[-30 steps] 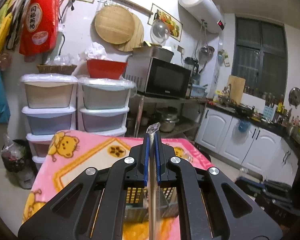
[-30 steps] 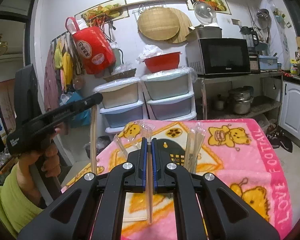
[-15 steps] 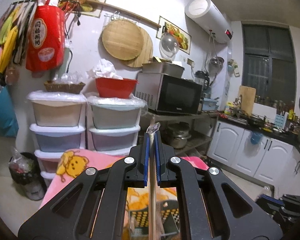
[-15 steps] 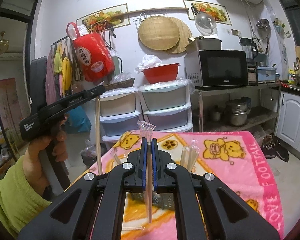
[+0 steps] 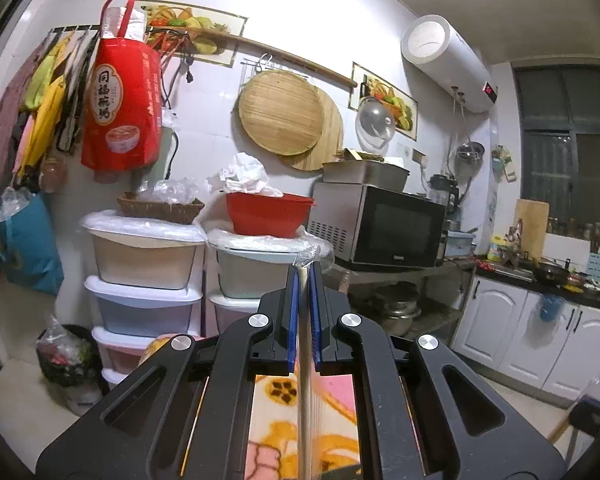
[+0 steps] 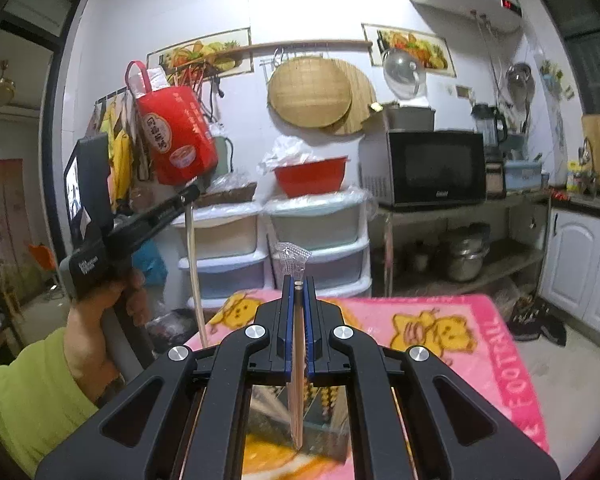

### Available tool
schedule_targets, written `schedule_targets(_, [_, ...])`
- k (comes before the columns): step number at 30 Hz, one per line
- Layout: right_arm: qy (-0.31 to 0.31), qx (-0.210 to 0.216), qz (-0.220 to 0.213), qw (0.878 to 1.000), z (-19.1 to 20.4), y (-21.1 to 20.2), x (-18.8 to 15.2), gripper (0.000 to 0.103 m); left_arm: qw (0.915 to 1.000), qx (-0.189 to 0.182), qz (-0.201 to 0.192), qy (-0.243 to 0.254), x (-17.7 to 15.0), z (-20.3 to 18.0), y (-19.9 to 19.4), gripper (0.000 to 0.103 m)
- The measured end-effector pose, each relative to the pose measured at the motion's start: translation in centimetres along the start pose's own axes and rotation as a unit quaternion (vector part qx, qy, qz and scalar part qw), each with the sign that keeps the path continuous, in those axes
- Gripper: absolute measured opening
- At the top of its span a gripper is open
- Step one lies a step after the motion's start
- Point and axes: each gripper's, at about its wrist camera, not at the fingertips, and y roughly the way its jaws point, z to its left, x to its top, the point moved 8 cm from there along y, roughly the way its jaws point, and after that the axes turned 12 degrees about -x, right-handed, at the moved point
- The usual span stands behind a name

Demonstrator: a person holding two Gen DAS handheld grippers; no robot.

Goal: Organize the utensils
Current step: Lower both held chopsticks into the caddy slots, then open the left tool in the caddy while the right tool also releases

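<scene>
Right wrist view: the right gripper (image 6: 299, 280) clenches thin plastic-wrapped wooden chopsticks (image 6: 297, 344); at its left, the left gripper (image 6: 191, 196) clenches another pale wooden pair (image 6: 196, 280).

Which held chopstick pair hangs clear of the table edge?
The left gripper's pair, hanging beside the pink blanket's edge; the right gripper's pair hangs over it.

- A lived-in home kitchen.
- A microwave (image 5: 380, 224) sits on a metal shelf with steel pots (image 5: 396, 310) below.
- White cabinets (image 5: 540, 340) under a dark counter crowded with bottles and a wok.
- Round bamboo boards (image 5: 282, 112), a glass lid and a red bag (image 5: 120, 100) hang on the tiled wall.
- A water heater (image 5: 448, 60) is mounted near the ceiling.
- Stacked plastic drawers (image 5: 144, 280) carry a red bowl (image 5: 268, 216).
</scene>
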Motion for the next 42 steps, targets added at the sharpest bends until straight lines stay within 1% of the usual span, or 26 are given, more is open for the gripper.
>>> schedule_targets(3, [-0.006, -0.018, -0.012, 1.0, -0.3, 0.9, 0.6, 0.005, 0.9999, 0.002, -0.007, -0.008, -0.2, 0.1, 0.7, 0.003])
schedule_targets(9, [0.001, -0.025, -0.007, 1.0, -0.8, 3.0, 0.1, 0.005, 0.9998, 0.002, -0.002, -0.019, -1.9, 0.2, 1.9, 0.003])
schedule_targets(18, [0.004, -0.036, 0.006, 0.999, -1.3, 5.5, -2.1, 0.005, 0.9998, 0.006, 0.007, -0.017, -4.8, 0.2, 2.7, 0.003])
schedule_targets(22, [-0.006, -0.047, 0.012, 0.999, -1.4, 6.3, -3.6, 0.005, 0.9997, -0.002, 0.011, -0.023, -5.4, 0.2, 2.8, 0.003])
schedule_targets(28, [0.002, -0.043, 0.026, 0.999, -1.7, 7.1, -5.4, 0.005, 0.9992, -0.009, 0.025, -0.028, -7.4, 0.4, 2.7, 0.003])
schedule_targets(36, [0.01, -0.037, 0.045, 0.998, -1.5, 7.8, -7.2, 0.005, 0.9976, -0.029, 0.053, -0.033, -9.3, 0.5, 2.3, 0.003])
schedule_targets(42, [0.013, -0.038, 0.058, 0.997, -1.6, 7.8, -8.3, 0.005, 0.9946, -0.05, 0.083, -0.038, -10.9, 0.2, 1.8, 0.003])
